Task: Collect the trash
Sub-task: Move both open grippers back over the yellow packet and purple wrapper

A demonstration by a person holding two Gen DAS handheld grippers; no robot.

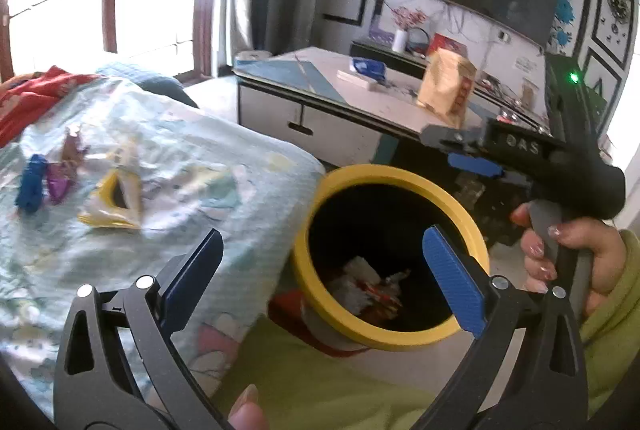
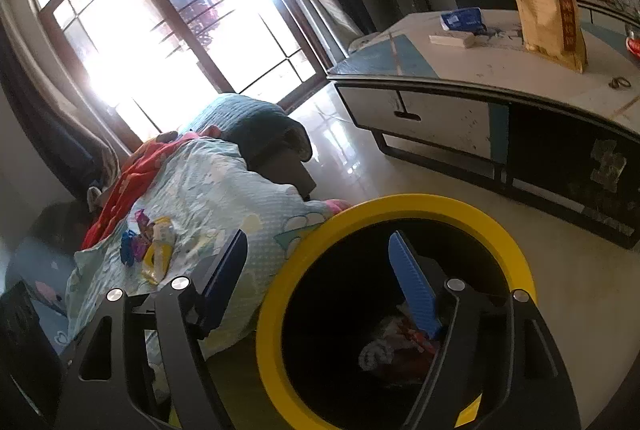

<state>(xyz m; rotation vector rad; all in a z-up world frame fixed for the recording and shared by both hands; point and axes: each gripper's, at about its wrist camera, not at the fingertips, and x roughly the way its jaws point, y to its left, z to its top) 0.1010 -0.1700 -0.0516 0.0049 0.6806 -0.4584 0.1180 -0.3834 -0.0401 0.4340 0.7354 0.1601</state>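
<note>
A yellow-rimmed black bin point(image 1: 460, 206) stands beside the bed, with crumpled wrappers point(image 1: 370, 284) in its bottom; it also shows in the right wrist view point(image 2: 516, 254). Wrappers lie on the light blue quilt point(image 1: 224, 158): a yellow one point(image 1: 114, 200), a purple one point(image 1: 60, 182) and a blue one point(image 1: 30, 186). They show small in the right wrist view point(image 2: 158, 258). My left gripper point(image 1: 324, 270) is open and empty over the bin's near rim. My right gripper point(image 2: 320, 278) is open and empty, with one finger inside the bin mouth. In the left wrist view it point(image 1: 476, 160) hovers over the bin's far rim.
A low white and black table point(image 1: 352, 102) stands beyond the bin, with a tan paper bag point(image 1: 446, 86), a blue pack point(image 1: 368, 68) and a white box. A red cloth point(image 1: 36, 98) lies at the quilt's far end. A window is behind the bed.
</note>
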